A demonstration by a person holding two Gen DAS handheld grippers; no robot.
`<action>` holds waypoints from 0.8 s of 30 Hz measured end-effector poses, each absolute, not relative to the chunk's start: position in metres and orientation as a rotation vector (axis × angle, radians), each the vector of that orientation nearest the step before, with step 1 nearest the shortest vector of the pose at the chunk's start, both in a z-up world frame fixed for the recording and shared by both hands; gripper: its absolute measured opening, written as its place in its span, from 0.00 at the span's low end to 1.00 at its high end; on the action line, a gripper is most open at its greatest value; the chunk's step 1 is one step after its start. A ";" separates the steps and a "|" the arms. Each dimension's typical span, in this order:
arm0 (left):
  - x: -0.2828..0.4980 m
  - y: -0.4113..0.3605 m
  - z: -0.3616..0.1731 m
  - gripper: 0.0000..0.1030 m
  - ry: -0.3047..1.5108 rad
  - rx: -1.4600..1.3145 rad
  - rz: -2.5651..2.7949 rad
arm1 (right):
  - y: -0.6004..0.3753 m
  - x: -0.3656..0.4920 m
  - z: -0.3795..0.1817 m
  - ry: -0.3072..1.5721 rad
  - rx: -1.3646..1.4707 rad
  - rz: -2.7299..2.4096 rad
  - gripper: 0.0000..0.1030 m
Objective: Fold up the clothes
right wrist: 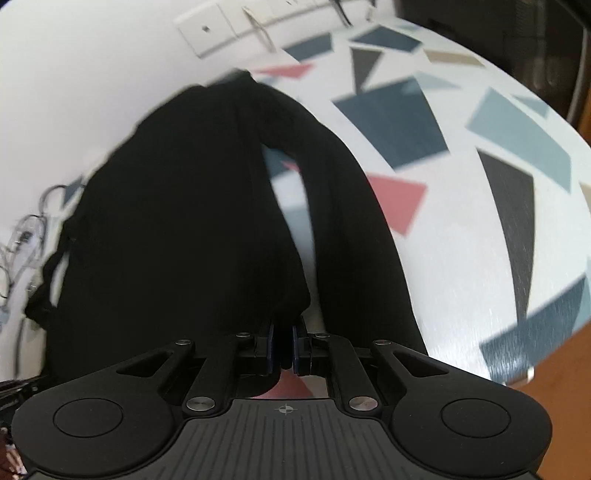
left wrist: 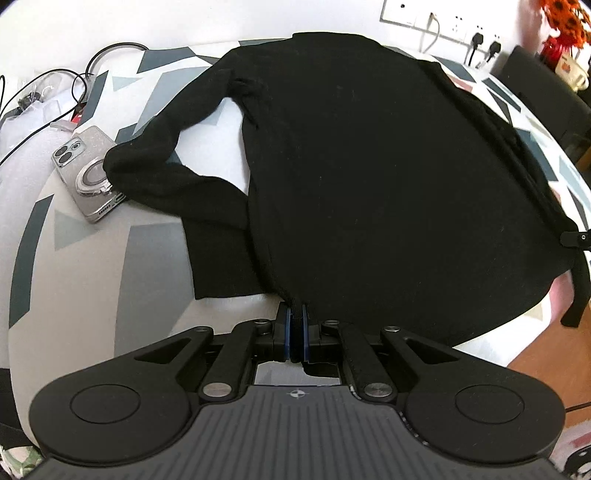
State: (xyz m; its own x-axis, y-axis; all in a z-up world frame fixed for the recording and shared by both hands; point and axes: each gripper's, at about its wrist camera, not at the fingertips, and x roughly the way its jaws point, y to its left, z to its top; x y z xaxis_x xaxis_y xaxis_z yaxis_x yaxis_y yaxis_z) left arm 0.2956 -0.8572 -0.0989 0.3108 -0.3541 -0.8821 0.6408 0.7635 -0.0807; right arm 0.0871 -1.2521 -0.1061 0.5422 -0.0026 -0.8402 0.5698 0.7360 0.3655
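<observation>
On the patterned table, in the left wrist view, a black sweater lies spread, one sleeve bent outward beside a phone. The left gripper pinches its near hem, jaws narrow on cloth.

Through the right wrist view, the right gripper likewise clamps black fabric, the other sleeve trailing alongside. No tidy folded stack shows; judging by this, sleeves and body remain to fold.

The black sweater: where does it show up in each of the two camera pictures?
Left wrist view: black sweater fills the centre, hem pinched in the left hand-held gripper.
Right wrist view: it fills centre-left, pinched in the right hand-held gripper.
Shared landmark: the white wall socket strip at the top.
</observation>
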 end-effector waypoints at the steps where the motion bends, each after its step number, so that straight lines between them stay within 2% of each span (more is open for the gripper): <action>1: 0.295 -0.856 -0.099 0.06 1.068 0.310 -0.672 | -1.251 0.085 -0.109 0.956 0.677 -0.385 0.08; 4: 0.294 -0.852 -0.099 0.08 1.062 0.319 -0.661 | -1.248 0.079 -0.114 0.955 0.683 -0.404 0.10; 5: 0.294 -0.854 -0.095 0.13 1.049 0.317 -0.657 | -1.247 0.078 -0.114 0.955 0.682 -0.410 0.14; 6: 0.294 -0.856 -0.091 0.21 1.037 0.315 -0.653 | -1.246 0.076 -0.112 0.957 0.674 -0.419 0.18; 8: 0.294 -0.860 -0.082 0.37 1.011 0.311 -0.645 | -1.241 0.073 -0.106 0.961 0.642 -0.436 0.43; 11: 0.295 -0.866 -0.069 0.43 0.974 0.304 -0.633 | -1.231 0.064 -0.084 0.900 0.525 -0.433 0.52; 14: 0.295 -0.872 -0.057 0.64 0.936 0.297 -0.621 | -1.236 0.055 -0.069 0.830 0.488 -0.506 0.52; 15: 0.295 -0.874 -0.052 0.67 0.923 0.295 -0.617 | -1.238 0.053 -0.068 0.822 0.491 -0.522 0.52; 18: 0.296 -0.882 -0.042 0.68 0.893 0.292 -0.610 | -1.248 0.050 -0.075 0.839 0.530 -0.552 0.48; 19: 0.296 -0.889 -0.047 0.68 0.907 0.303 -0.624 | -1.251 0.049 -0.077 0.844 0.543 -0.561 0.43; 24: 0.291 -0.903 -0.075 0.68 0.992 0.372 -0.667 | -1.227 0.052 -0.091 0.895 0.508 -0.432 0.31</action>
State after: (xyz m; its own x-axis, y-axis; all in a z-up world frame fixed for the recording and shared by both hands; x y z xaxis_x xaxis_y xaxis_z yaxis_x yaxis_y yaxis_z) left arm 0.2910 -0.9034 -0.0745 0.3741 -0.3444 -0.8611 0.6678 0.7443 -0.0076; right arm 0.0524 -1.2272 -0.0907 0.5554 -0.1429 -0.8192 0.5525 0.7997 0.2351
